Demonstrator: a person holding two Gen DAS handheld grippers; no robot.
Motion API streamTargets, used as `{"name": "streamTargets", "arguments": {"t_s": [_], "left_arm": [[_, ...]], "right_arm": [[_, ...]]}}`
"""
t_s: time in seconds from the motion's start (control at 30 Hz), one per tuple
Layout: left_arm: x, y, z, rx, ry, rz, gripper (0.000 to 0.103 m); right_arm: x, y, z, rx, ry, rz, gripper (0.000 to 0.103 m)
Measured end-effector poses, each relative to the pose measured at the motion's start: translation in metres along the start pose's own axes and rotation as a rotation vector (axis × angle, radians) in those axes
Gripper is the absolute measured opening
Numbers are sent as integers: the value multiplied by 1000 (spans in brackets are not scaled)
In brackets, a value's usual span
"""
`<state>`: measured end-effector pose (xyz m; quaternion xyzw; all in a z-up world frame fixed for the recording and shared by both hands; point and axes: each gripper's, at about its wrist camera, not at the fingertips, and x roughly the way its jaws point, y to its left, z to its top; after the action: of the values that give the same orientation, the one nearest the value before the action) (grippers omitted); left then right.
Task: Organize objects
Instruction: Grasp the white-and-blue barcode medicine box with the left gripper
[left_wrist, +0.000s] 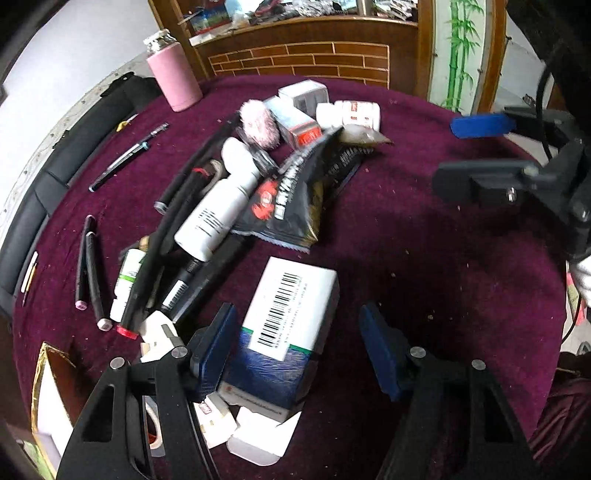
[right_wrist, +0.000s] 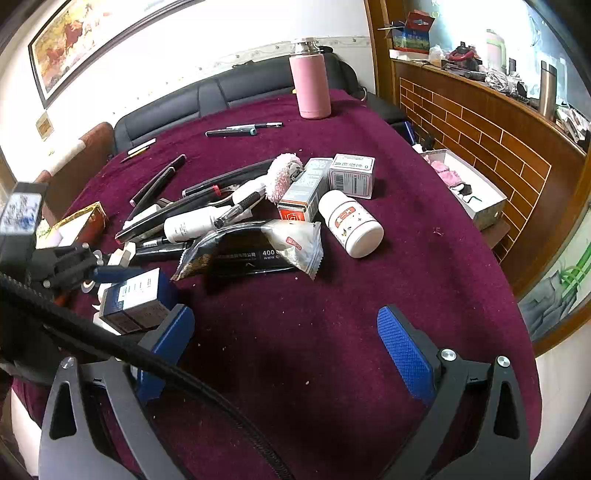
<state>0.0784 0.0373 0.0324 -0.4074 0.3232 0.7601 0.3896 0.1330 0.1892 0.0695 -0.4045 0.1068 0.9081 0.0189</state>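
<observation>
A heap of objects lies on a round table with a maroon cloth (left_wrist: 424, 258). My left gripper (left_wrist: 299, 339) is open, its jaws wide apart around a white and blue medicine box (left_wrist: 291, 314) that lies against the left finger. Beyond it lie a black snack bag (left_wrist: 295, 192), a white bottle (left_wrist: 218, 206), black pens (left_wrist: 88, 269) and small boxes (left_wrist: 295, 122). My right gripper (right_wrist: 284, 354) is open and empty above bare cloth. Ahead of it lie a white pill bottle (right_wrist: 351, 225), the snack bag (right_wrist: 247, 251) and the same medicine box (right_wrist: 136, 302) at the left.
A pink flask (right_wrist: 310, 85) stands at the table's far edge. A black sofa (right_wrist: 207, 96) runs behind the table. A wooden brick-pattern counter (right_wrist: 480, 122) stands at the right, with an open white box (right_wrist: 469, 184) beside the table. The right gripper shows in the left wrist view (left_wrist: 480, 155).
</observation>
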Motion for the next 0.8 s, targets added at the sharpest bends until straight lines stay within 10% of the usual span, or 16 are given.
{"name": "streamTargets", "arguments": {"t_s": [0.13,0.23,0.6,0.8], "left_arm": [[-2,-1,-2,-18,3,-3,57],[-6,1,-9,-83,3,-61,29],[-29,12,-28,-254,-63,-73,29],[-28,16,-34,-306,-41,82,29]], "right_arm": [[3,5,0,-12,12,-2,101],[3,11,1,-24,19,1,101],[4,29,2,-44,43,5,101],[2,37,2,-57,48,-6,101]]}}
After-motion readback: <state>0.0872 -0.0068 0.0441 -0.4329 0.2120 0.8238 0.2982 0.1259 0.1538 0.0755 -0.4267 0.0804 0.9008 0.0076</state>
